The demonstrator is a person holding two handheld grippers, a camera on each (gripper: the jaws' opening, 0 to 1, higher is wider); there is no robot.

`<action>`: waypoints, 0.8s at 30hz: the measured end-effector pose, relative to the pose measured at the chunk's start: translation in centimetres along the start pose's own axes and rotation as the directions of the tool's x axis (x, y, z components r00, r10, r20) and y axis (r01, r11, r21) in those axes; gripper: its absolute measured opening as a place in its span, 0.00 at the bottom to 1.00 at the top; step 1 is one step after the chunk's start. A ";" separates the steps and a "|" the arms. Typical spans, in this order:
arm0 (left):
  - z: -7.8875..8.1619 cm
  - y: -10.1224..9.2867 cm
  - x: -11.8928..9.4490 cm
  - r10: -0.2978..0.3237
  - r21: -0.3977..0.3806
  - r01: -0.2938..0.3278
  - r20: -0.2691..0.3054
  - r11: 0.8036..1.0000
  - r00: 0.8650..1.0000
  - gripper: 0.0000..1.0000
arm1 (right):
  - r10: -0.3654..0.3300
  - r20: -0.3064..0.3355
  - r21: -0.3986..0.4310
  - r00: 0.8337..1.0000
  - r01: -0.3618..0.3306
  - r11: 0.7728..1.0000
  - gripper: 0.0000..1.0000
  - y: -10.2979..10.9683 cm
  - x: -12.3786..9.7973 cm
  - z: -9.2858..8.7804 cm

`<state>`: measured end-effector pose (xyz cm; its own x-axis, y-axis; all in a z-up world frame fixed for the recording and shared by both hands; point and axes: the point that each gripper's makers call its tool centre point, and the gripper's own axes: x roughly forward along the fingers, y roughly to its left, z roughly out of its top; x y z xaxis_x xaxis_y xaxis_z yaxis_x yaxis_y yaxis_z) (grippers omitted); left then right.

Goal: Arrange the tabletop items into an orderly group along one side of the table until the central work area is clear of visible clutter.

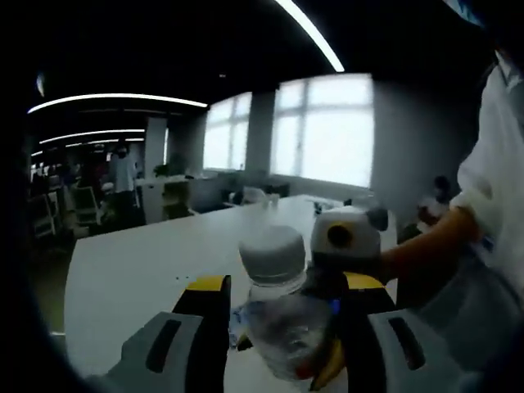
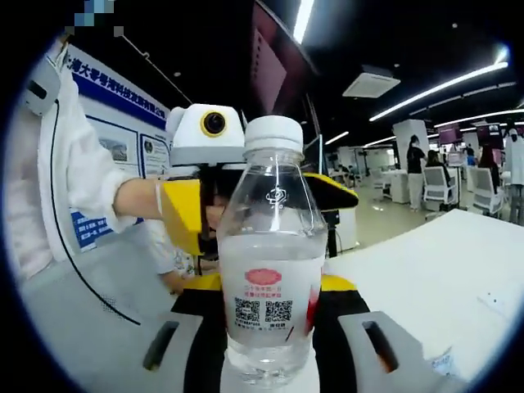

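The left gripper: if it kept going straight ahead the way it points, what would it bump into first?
The water bottle already sits between the left gripper's jaws, so it comes first. Just past it is the right gripper, pointing back at it. How far apart the two are is hard to judge.

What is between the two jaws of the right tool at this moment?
A clear water bottle with a white cap stands upright between the jaws of the right tool, as the right gripper view shows. The left tool is behind it.
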<state>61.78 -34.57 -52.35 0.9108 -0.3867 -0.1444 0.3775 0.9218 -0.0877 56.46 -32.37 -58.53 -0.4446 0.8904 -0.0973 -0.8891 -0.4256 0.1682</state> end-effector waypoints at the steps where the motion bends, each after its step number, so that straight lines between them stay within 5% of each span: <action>1: 0.1 0.1 -0.2 0.019 0.004 -0.019 0.015 1.000 1.000 0.61 | -0.009 0.007 0.000 1.000 0.009 1.000 0.36 -0.2 0.0 0.0; 9: -2.6 1.7 -2.7 0.144 -0.066 -0.145 -0.016 0.987 0.989 0.78 | -0.066 0.035 0.002 0.997 0.066 0.998 0.37 -2.2 -0.2 -0.3; 24: -5.9 1.4 -5.4 0.228 -0.159 -0.234 -0.060 0.959 0.972 0.78 | -0.099 0.010 -0.038 0.995 0.100 0.994 0.37 -5.5 1.5 -2.7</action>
<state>56.39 -31.38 -57.51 0.9610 -0.1677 -0.2198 0.1219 0.9707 -0.2073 60.45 -29.13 -62.22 -0.3529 0.9300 -0.1033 -0.9325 -0.3405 0.1204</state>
